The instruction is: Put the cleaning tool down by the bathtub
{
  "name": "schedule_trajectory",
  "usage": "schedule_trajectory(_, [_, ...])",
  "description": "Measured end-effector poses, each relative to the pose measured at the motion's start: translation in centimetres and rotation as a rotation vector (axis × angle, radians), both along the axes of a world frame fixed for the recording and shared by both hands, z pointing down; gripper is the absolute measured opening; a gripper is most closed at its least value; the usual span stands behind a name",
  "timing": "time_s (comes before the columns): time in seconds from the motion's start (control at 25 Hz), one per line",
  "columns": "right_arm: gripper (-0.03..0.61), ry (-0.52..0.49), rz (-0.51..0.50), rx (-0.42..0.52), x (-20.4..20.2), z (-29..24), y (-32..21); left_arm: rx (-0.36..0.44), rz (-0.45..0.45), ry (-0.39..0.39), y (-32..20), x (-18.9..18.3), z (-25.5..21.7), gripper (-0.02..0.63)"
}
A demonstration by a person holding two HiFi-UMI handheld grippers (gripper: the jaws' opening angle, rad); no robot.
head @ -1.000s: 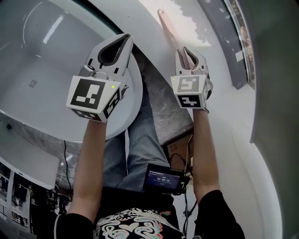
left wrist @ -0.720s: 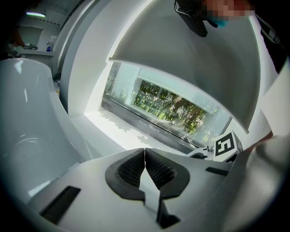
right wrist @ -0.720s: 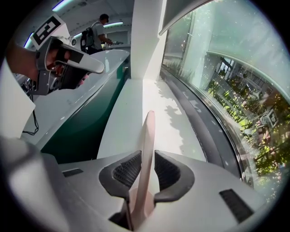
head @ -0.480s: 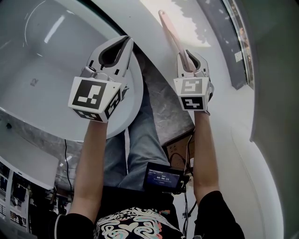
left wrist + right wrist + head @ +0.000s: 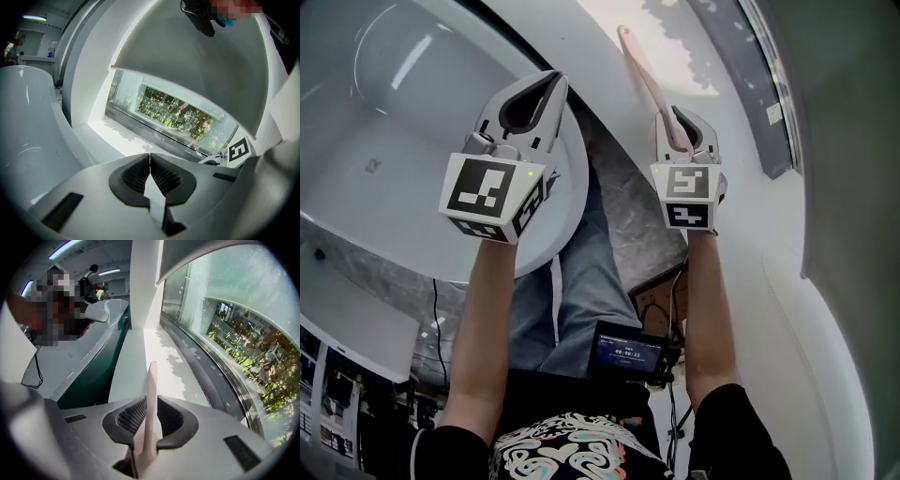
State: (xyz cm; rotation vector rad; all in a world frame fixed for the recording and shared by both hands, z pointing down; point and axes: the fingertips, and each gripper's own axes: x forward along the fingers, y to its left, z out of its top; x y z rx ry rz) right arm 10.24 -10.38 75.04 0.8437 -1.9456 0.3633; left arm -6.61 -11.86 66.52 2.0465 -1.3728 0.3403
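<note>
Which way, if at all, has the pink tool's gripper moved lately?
Yes, slightly: the right gripper, shut on the cleaning tool, has drifted back toward the person, judged against the bathtub rim.

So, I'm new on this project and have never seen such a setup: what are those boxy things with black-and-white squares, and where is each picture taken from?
There is no robot here. A person holds a hand-operated claw in each hand, and the marker cubes are part of those claws. The wide picture comes from a camera on the person's head, looking steeply down over their arms. The other two come from cameras riding on each claw, looking along its jaws. The left claw is shut with nothing in it, near the white bathtub. The right claw is shut on the pink handle of a cleaning tool, which points toward the white ledge beside the window.
</note>
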Motion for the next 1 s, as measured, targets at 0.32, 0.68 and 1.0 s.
schedule_trajectory(0.32, [0.032, -0.019, 0.013, 0.060, 0.1, -3.3, 0.0, 0.027, 0.006, -0.017, -0.7, -0.9, -2.5, 0.017])
schedule_trajectory(0.68, [0.028, -0.049, 0.043, 0.081, -1.1, -6.9, 0.0, 0.059, 0.013, -0.067, -0.9, -2.2, -6.4, 0.017])
schedule_trajectory(1.0, [0.028, -0.116, 0.124, 0.102, -1.4, -12.7, -0.4, 0.089, 0.034, -0.093, -0.6, -2.9, -11.9, 0.017])
